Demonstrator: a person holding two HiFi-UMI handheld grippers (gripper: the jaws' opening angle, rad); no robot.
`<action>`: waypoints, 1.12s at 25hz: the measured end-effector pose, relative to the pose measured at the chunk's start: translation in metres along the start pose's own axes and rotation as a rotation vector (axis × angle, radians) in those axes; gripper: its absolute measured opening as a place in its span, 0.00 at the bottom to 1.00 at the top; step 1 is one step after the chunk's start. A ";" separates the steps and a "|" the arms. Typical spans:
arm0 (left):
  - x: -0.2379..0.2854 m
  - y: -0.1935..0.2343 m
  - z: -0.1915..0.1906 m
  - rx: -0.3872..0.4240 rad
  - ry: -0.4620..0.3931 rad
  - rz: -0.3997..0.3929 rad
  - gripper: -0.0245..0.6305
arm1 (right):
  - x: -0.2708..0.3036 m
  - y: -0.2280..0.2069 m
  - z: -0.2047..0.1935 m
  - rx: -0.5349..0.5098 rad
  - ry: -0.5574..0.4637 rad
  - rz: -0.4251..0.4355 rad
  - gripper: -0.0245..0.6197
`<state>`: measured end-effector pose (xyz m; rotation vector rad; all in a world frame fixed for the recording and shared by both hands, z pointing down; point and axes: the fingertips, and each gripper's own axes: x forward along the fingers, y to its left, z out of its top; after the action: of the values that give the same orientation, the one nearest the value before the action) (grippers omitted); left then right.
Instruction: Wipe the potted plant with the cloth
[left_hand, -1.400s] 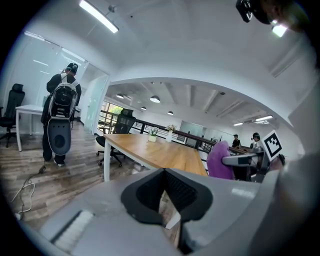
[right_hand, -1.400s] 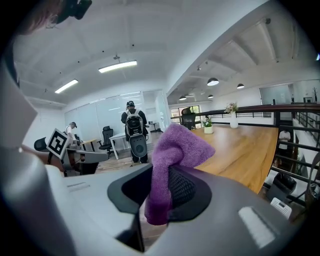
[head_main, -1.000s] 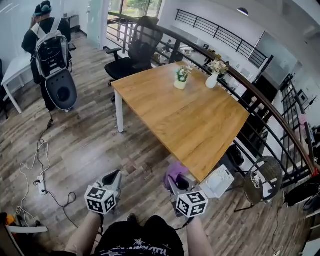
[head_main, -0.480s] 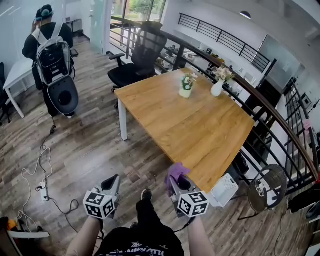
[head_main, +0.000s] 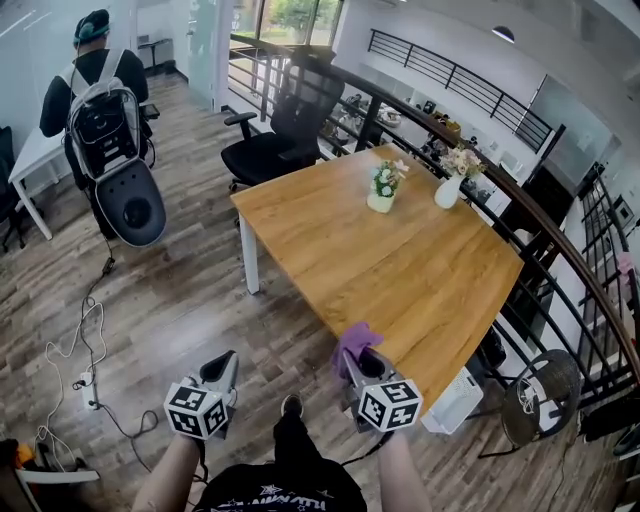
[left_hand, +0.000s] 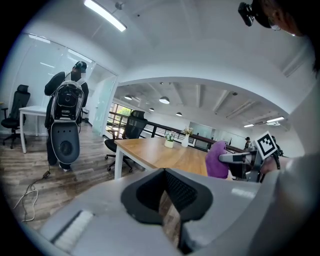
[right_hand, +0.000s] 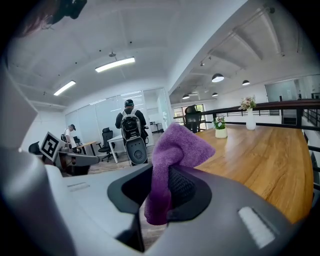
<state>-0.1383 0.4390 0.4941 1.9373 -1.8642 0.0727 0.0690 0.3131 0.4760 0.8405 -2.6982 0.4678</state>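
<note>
Head view: 1 potted plant (head_main: 384, 187), 1 vase (head_main: 447, 192) on tbl (head_main: 400, 270), 1 cloth (head_main: 355, 341).

The right gripper (right_hand: 159, 196) has its grey jaws closed on a purple terry cloth (right_hand: 175, 147). The cloth is pinched between the black ribbed pads, bunching up above them with a short end hanging below. To the right, a light wooden table (right_hand: 260, 160) stretches away. Near its far end stand a small white pot with a flowering plant (right_hand: 220, 130) and, further right, a white vase of flowers (right_hand: 249, 118), apart from each other. A black office chair (right_hand: 192, 120) sits beyond the table. Farther off, a person carrying a grey backpack rig (right_hand: 131, 127) stands on the wooden floor. At the left edge, the left gripper (right_hand: 92, 160) shows its marker cube.
</note>
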 end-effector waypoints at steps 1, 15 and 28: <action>0.007 0.001 0.003 0.000 0.002 -0.001 0.04 | 0.005 -0.008 0.005 0.002 -0.005 -0.005 0.17; 0.135 -0.020 0.081 0.089 0.011 -0.058 0.04 | 0.032 -0.140 0.094 0.062 -0.142 -0.102 0.17; 0.222 -0.033 0.122 0.123 0.003 -0.082 0.04 | 0.074 -0.216 0.127 0.092 -0.169 -0.111 0.17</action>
<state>-0.1196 0.1878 0.4505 2.0926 -1.8142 0.1681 0.1163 0.0598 0.4346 1.0944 -2.7802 0.5202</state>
